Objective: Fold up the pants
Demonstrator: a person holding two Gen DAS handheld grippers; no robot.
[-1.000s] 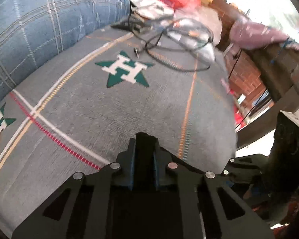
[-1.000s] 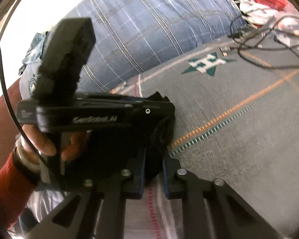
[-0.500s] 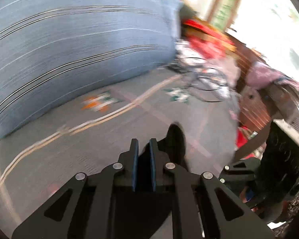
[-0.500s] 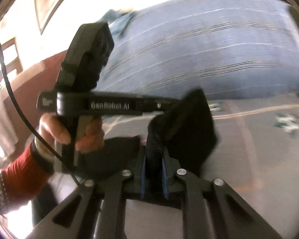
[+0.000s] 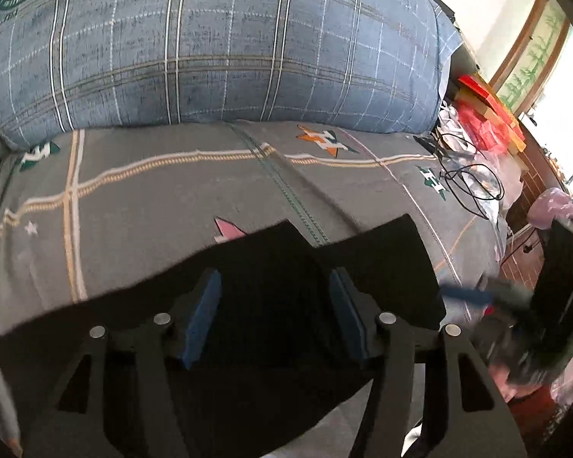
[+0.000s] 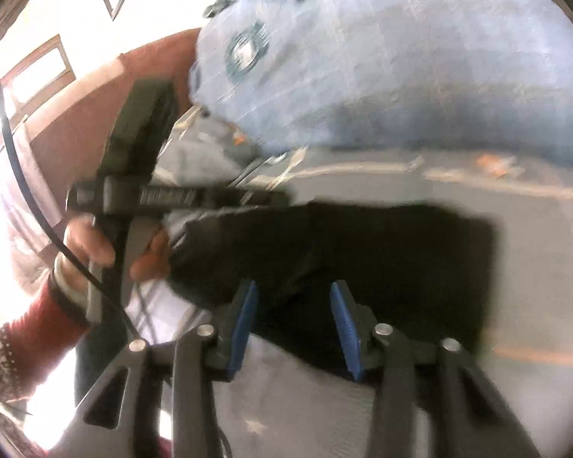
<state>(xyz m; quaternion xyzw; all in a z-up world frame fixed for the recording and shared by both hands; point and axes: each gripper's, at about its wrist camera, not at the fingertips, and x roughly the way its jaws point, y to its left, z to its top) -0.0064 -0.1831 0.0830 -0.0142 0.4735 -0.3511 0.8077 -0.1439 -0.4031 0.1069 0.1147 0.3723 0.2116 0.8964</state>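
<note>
Black pants [image 5: 382, 259] lie folded on the grey patterned bedsheet [image 5: 152, 206], their far edge toward the pillow. My left gripper [image 5: 275, 297] hovers over them, jaws opening, blue pads apart and not pressing the cloth beneath. In the right wrist view the pants [image 6: 382, 259] spread as a dark rectangle ahead of my right gripper [image 6: 294, 305], whose jaws are also opening, pads off the fabric. The left gripper [image 6: 275, 198] shows side-on there, held by a hand [image 6: 91, 244] in a red sleeve. The right gripper [image 5: 477, 294] is a blur at the left view's right edge.
A big blue plaid pillow [image 5: 210, 45] lies along the far side of the bed. Black cables [image 5: 473, 183], plastic bags and red packets [image 5: 485, 129] are heaped at the far right corner. The bed's edge drops off on the right.
Both grippers were shut on the black pants and swung them across the bed toward the pillow. Now both sets of jaws stand apart and the pants rest on the sheet.
</note>
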